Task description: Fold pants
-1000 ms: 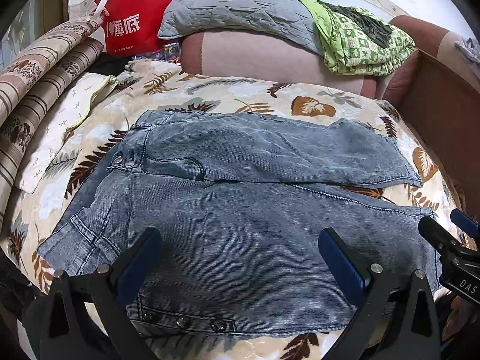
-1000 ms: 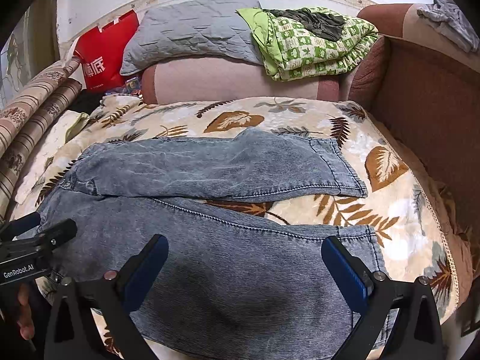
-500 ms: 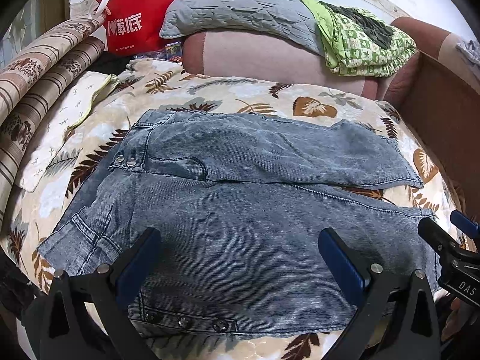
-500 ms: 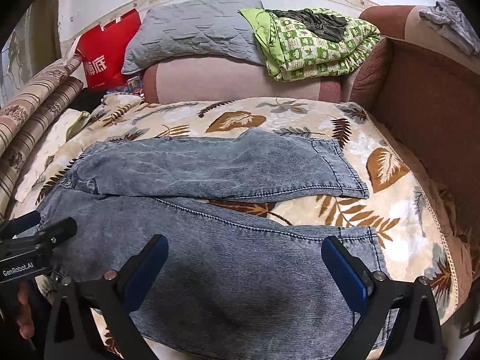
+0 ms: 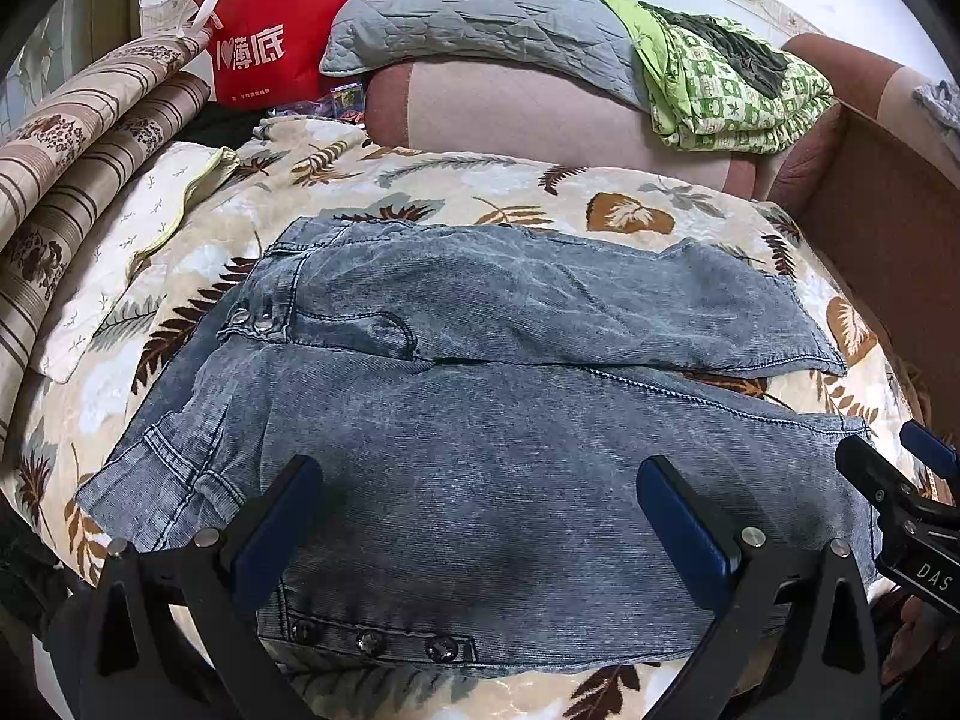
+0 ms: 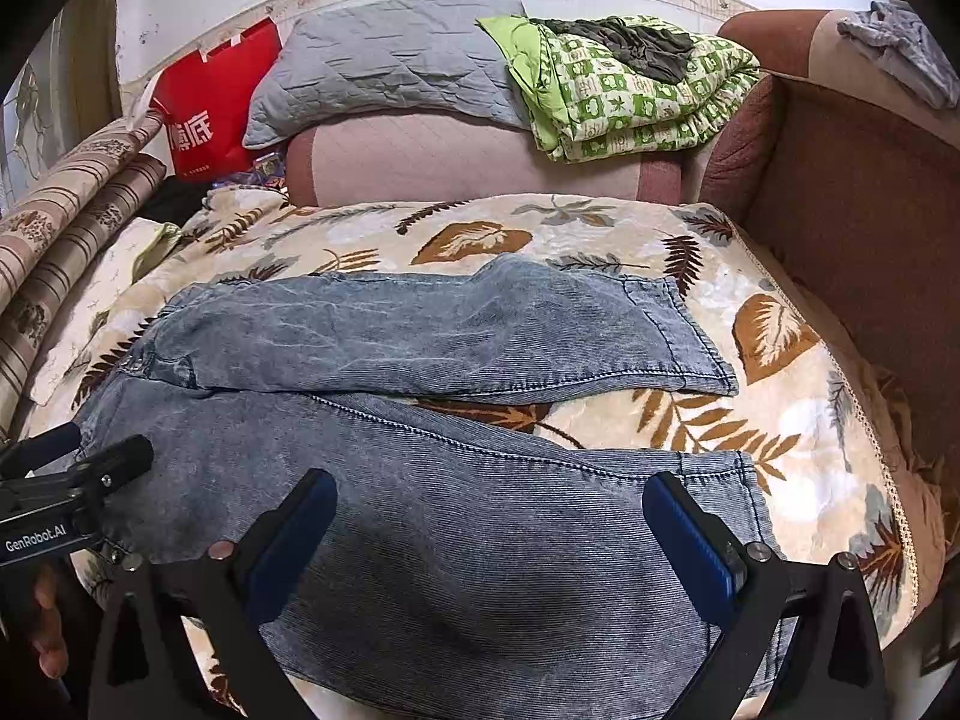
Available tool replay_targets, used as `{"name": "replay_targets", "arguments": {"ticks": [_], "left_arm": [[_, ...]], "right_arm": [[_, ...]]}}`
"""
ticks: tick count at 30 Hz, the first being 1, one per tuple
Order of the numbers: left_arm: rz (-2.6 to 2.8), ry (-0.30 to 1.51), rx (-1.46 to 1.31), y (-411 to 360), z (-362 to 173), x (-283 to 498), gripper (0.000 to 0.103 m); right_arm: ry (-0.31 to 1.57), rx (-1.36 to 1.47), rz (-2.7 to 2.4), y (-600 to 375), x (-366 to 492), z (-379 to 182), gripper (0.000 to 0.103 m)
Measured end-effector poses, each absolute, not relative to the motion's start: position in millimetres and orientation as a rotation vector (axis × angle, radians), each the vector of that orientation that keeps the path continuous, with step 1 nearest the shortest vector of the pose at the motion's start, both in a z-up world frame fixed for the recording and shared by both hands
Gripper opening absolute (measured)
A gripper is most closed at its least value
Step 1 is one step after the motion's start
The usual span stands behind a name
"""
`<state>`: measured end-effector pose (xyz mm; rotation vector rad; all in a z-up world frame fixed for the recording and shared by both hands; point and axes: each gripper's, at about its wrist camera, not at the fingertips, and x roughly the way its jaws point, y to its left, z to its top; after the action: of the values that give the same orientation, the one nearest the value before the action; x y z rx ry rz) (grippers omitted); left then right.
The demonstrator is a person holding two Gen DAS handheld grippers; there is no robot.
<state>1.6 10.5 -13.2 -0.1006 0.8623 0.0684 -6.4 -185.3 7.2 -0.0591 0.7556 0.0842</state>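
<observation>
Blue-grey denim pants (image 5: 480, 420) lie flat on a leaf-print blanket (image 5: 456, 186), waistband at the left, both legs running right, a narrow gap between the legs. My left gripper (image 5: 480, 516) hovers open above the near waist and hip area. My right gripper (image 6: 489, 531) hangs open over the near leg (image 6: 456, 510), close to its hem. Neither holds any cloth. The far leg (image 6: 456, 330) lies spread behind. Each gripper shows at the edge of the other's view: the right gripper (image 5: 912, 480) and the left gripper (image 6: 78, 468).
A pink bolster (image 5: 540, 114) carries a grey pillow (image 5: 480, 6) and a folded green quilt (image 5: 732, 90) at the back. A red bag (image 5: 270, 42) and striped rolls (image 5: 72, 138) stand at the left. A brown sofa arm (image 6: 870, 210) bounds the right.
Both grippers have drifted very slightly; the views shift by a few pixels. The pants lie as before and both grippers stay open.
</observation>
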Motion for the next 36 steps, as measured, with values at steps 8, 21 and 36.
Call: {"name": "replay_targets", "arguments": {"ticks": [8, 21, 36], "left_arm": [[0.067, 0.864, -0.102, 10, -13, 2, 0.103], [0.298, 0.943, -0.245, 111, -42, -20, 0.103], [0.379, 0.935, -0.416, 180, -83, -30, 0.103]], "right_arm": [[0.757, -0.061, 0.086, -184, -6, 8, 0.103], [1.036, 0.389, 0.233, -227, -42, -52, 0.103], [0.897, 1.041, -0.041, -392, -66, -93, 0.100]]}}
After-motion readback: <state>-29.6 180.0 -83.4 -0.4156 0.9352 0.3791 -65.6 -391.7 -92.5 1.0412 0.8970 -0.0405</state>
